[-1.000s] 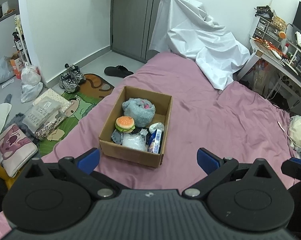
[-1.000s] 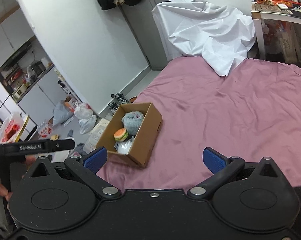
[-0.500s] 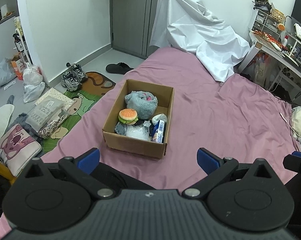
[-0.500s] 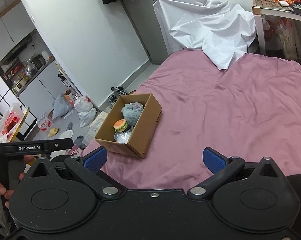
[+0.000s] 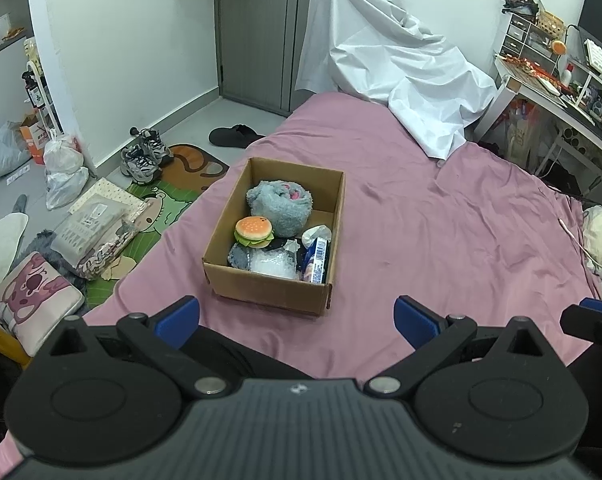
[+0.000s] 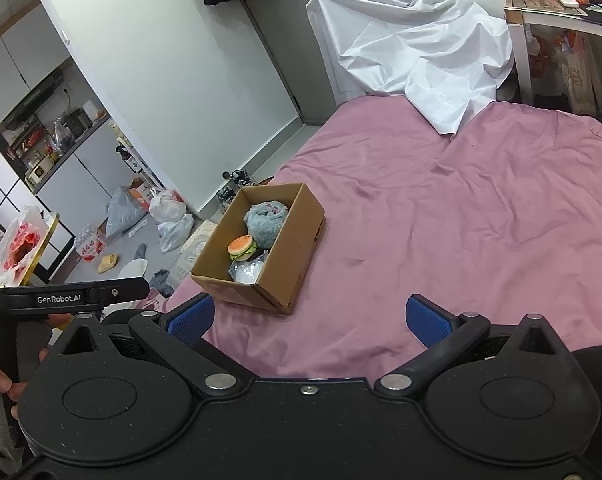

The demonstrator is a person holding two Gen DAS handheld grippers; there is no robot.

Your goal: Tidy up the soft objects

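From the left wrist, the left gripper spreads its blue ribbed fingers wide, holding nothing. Ahead, on the smooth pink bed, sits an open cardboard box containing a fuzzy grey plush, a round burger toy and a crinkly plastic bag.

From the right wrist, the right gripper is likewise wide open and empty, with the box to its front-left on the bed, near the bed's edge.

A burger toy lies in the box on the bed.

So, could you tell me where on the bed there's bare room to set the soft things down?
The pink sheet lies bare between the cardboard box and the white cover. The box itself is crowded: grey plush, burger toy, packets.
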